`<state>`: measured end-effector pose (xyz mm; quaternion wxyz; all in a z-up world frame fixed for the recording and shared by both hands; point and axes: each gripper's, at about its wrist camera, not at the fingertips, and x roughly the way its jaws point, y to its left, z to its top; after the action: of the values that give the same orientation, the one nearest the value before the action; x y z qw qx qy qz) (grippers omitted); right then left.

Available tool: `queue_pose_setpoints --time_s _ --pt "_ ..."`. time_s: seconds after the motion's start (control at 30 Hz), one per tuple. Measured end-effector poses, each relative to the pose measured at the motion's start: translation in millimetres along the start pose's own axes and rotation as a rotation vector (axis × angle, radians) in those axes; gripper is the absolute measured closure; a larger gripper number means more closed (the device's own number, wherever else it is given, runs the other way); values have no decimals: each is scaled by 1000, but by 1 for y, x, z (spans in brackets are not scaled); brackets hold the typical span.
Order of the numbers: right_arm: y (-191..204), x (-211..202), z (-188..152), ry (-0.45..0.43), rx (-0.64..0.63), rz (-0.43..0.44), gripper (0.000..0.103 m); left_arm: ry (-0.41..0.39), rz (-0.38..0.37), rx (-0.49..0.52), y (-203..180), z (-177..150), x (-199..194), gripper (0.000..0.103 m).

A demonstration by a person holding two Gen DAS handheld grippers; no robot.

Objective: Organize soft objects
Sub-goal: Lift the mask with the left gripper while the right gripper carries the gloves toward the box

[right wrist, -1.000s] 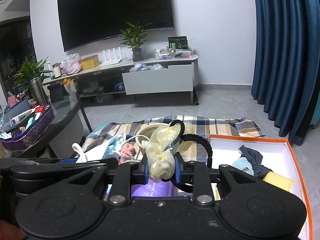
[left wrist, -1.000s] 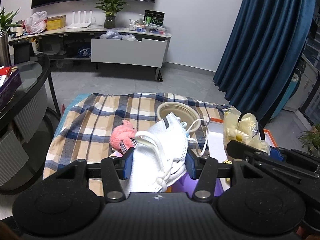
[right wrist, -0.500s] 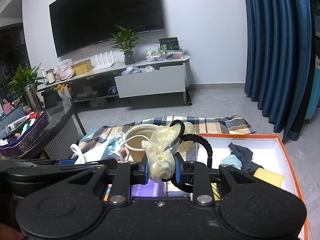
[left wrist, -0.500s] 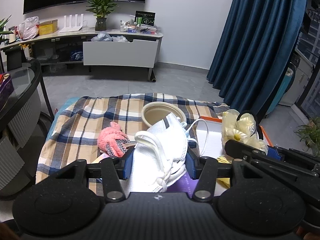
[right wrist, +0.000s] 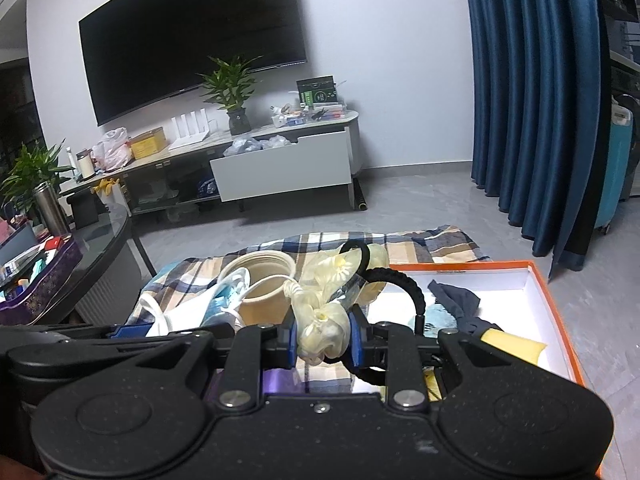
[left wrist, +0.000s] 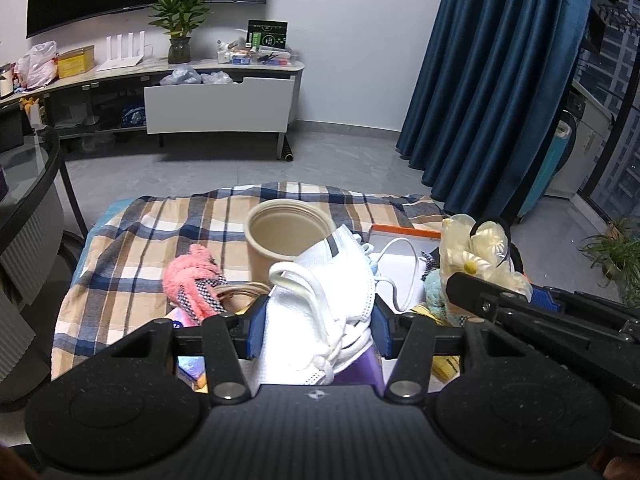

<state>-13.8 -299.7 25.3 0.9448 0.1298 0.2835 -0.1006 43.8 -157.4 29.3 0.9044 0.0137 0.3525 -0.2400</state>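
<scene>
My left gripper (left wrist: pixel 316 330) is shut on a bundle of white face masks (left wrist: pixel 324 300) held above the plaid cloth (left wrist: pixel 160 236). My right gripper (right wrist: pixel 324 340) is shut on a pale yellow flower hair tie (right wrist: pixel 322 320) with a black band (right wrist: pixel 404 288); it shows at the right of the left wrist view as the hair tie (left wrist: pixel 476 252). A beige cup (left wrist: pixel 286 240) stands open behind the masks. A pink fluffy item (left wrist: pixel 190 276) lies left of the cup. The orange-rimmed white box (right wrist: pixel 540 276) holds a dark cloth (right wrist: pixel 456 298), a light blue item and a yellow piece (right wrist: pixel 514 348).
A purple packet (right wrist: pixel 280 382) lies under the grippers. A glass-topped round table (right wrist: pixel 100 248) with a purple tray (right wrist: pixel 36 280) stands at the left. Blue curtains (right wrist: pixel 532 100) hang at the right. A TV stand (left wrist: pixel 216 100) with an open drawer stands across the grey floor.
Both grippers have shifted sideways with their loads still held, so the cup, cloth and box sit differently in the views. Neither grip has changed.
</scene>
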Motion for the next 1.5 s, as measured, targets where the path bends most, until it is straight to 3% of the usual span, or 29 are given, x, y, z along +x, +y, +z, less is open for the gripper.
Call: queue_pose_setpoints --time_s 0.8,1.5 --pt "-34 -7 -1 -8 67 -60 72 20 -49 74 -33 -4 14 51" --pt "-92 -8 -3 -14 149 -150 71 58 -118 154 -71 -4 37 51"
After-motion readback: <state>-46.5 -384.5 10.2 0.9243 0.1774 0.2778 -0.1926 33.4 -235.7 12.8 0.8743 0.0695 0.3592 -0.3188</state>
